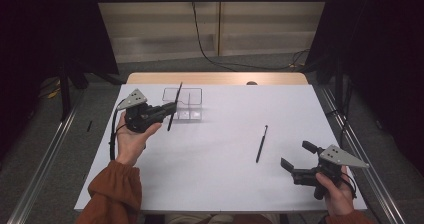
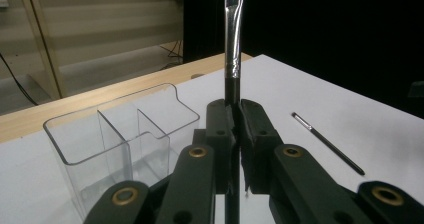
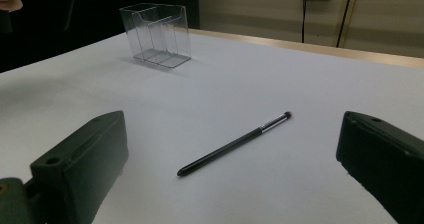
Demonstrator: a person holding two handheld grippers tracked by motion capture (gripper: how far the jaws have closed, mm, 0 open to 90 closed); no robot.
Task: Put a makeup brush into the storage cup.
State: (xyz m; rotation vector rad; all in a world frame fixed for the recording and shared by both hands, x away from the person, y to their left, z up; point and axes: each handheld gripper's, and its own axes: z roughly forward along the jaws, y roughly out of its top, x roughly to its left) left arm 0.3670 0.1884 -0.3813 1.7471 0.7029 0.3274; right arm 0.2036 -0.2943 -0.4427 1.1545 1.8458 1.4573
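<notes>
high view: white rectangular table (image 1: 215, 154), with a clear plastic three-compartment organiser box (image 1: 188, 100) near its far left. the left gripper (image 1: 167, 109) holds a black-handled brush with a silver ferrule (image 1: 174, 105) roughly upright, just in front of the box. judged step: lowering that brush into a compartment. to do it well, carry the lower end over the rim, centre it above one cell, keep the handle near vertical, and release only once the tip is well inside, since the box looks light and could slide if nudged.

left gripper view: jaws together, clamped on the brush handle (image 2: 231, 91), ferrule above the pads; box (image 2: 120, 134) lies just to its left, not touching.

right gripper view: jaws wide apart, holding nothing, hovering near a second thin black brush with a silver band (image 3: 235, 144) lying flat on the table, well apart from the box. the right gripper (image 1: 298, 158) sits at the near right corner.
</notes>
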